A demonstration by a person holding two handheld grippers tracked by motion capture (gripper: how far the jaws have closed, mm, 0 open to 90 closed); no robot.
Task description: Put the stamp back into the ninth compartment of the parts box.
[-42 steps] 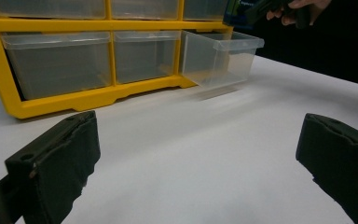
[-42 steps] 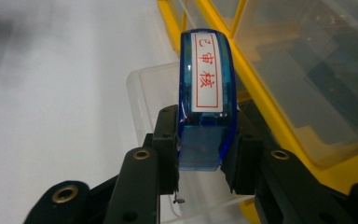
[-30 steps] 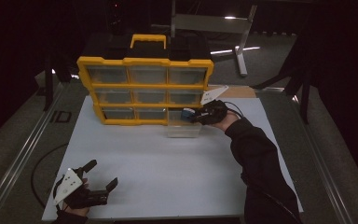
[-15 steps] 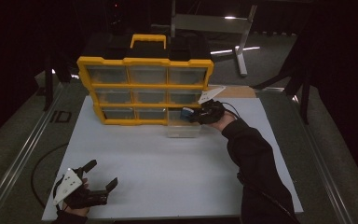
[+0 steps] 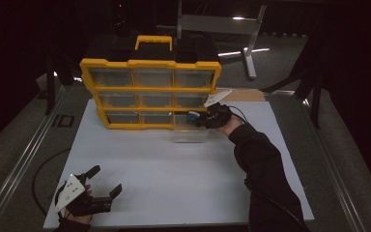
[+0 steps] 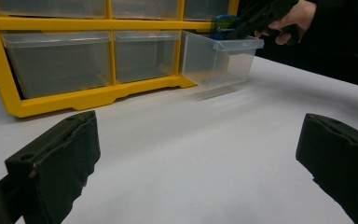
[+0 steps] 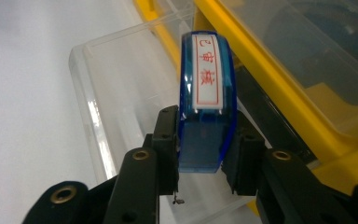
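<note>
Right gripper (image 7: 200, 154): clamped on blue stamp (image 7: 207, 107), poised over the pulled-out drawer (image 5: 189, 130) of organizer (image 5: 149, 92), probably for dropping in. Left gripper (image 5: 99, 186): jaws apart, idle on worktop (image 5: 174, 179).

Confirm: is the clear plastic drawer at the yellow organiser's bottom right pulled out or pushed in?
Pulled out: the clear plastic drawer juts forward from the yellow organiser, unlike its flush neighbours.

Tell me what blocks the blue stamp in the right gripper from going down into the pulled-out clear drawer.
Nothing visible does. The right gripper holds the blue translucent stamp with the white label over the clear plastic drawer, pulled out of the yellow organizer. The drawer's open top looks bare.
</note>
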